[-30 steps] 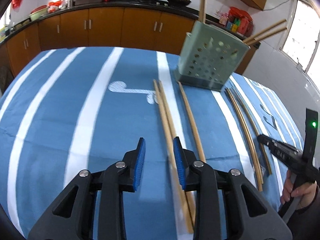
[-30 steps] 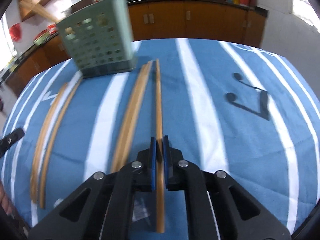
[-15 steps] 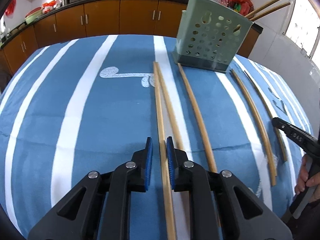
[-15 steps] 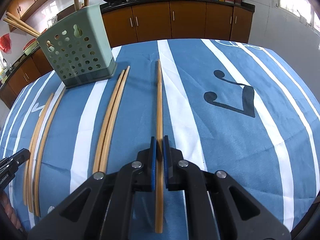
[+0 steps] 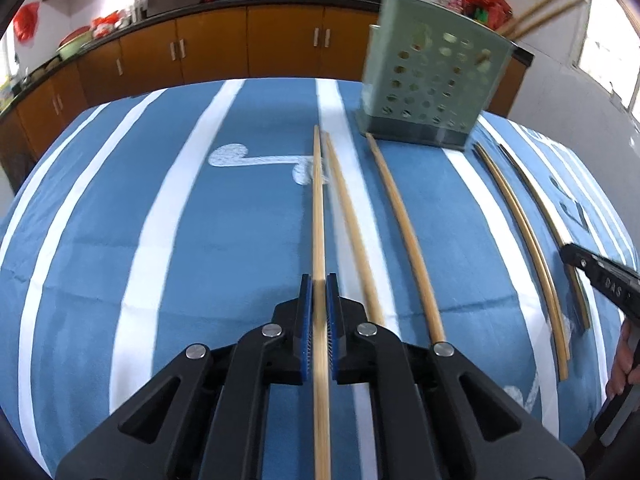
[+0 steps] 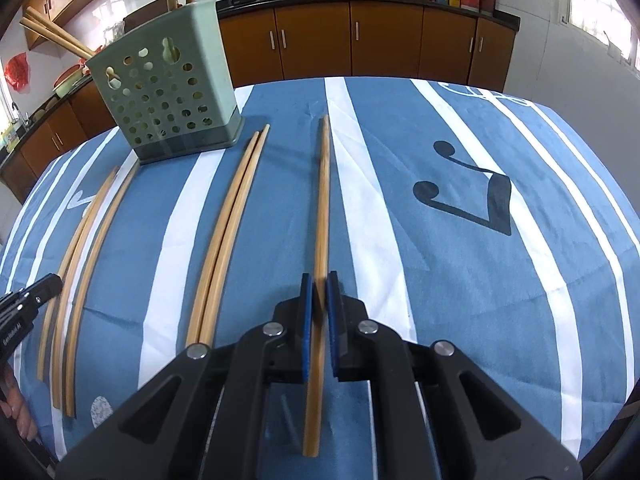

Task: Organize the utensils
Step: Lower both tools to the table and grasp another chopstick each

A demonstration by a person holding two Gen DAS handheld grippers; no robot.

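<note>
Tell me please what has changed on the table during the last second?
The left claw shifted over the leftmost chopstick and its jaws have just been closing, now clamped on it. The right claw stayed shut on its chopstick; the green holder and loose chopsticks kept their places.

Bamboo chopsticks (image 5: 412, 248) beside green holder (image 5: 432, 80)

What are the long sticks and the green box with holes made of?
The chopsticks look like bamboo or wood: pale tan, matte, faint lengthwise grain. The green holder looks like smooth moulded plastic, with even round holes and rounded corners. I can't be certain from looks alone.
</note>
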